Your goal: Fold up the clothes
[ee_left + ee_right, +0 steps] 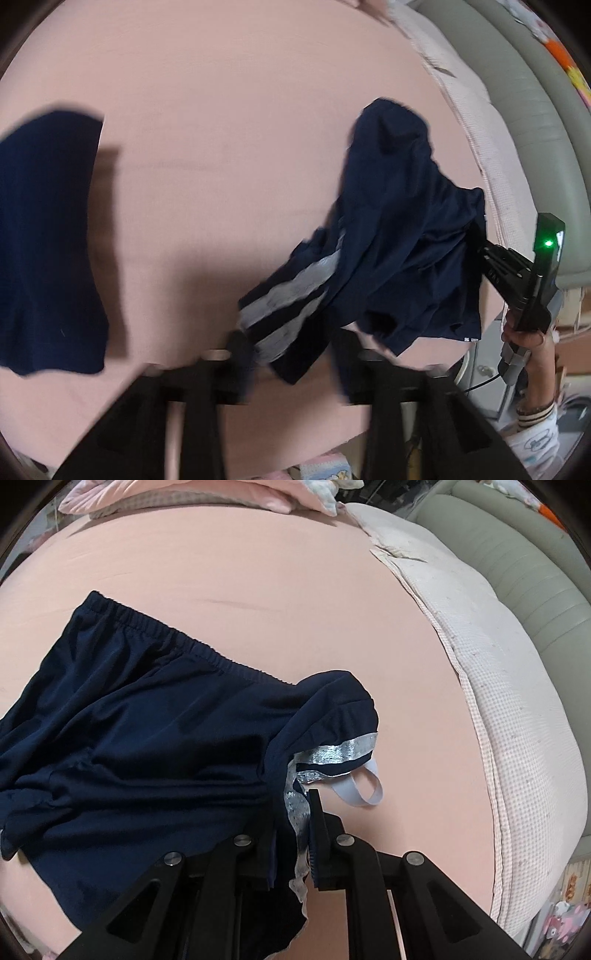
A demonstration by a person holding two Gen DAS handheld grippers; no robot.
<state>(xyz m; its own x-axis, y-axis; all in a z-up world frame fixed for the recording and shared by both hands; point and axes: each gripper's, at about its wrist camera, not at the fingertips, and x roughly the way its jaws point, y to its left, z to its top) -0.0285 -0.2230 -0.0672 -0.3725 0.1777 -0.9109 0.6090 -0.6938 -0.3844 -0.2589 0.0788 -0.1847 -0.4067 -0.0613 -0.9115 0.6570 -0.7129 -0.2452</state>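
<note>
While the left gripper (pixel 291 365) hangs with its jaws standing wide apart and nothing pressed between them, the striped leg of the navy shorts (pixel 399 236) droops loose just in front of its blurred fingers. These shorts are lifted off the pink sheet (pixel 229 110) at one side, where the right gripper (pixel 484 254) pinches them close to the bed's edge; a hand (pixel 524 338) grips its handle, and a small green light glows on its body. From the right wrist view, the right gripper (pixel 295 834) has its jaws nearly together, clamped on a bunched edge of the shorts (pixel 147 738) where the silver stripe and a pale lace-like trim run between the pads. Most of that garment spreads to the left over the sheet, its gathered waistband toward the far side, and a light elastic loop (pixel 364 788) hangs beside the fingers. Another dark blue garment (pixel 48 236) lies flat on the sheet well apart. A white quilted pad (pixel 498 686) borders the sheet, with a grey-green cushion (pixel 517 546) beyond.
</note>
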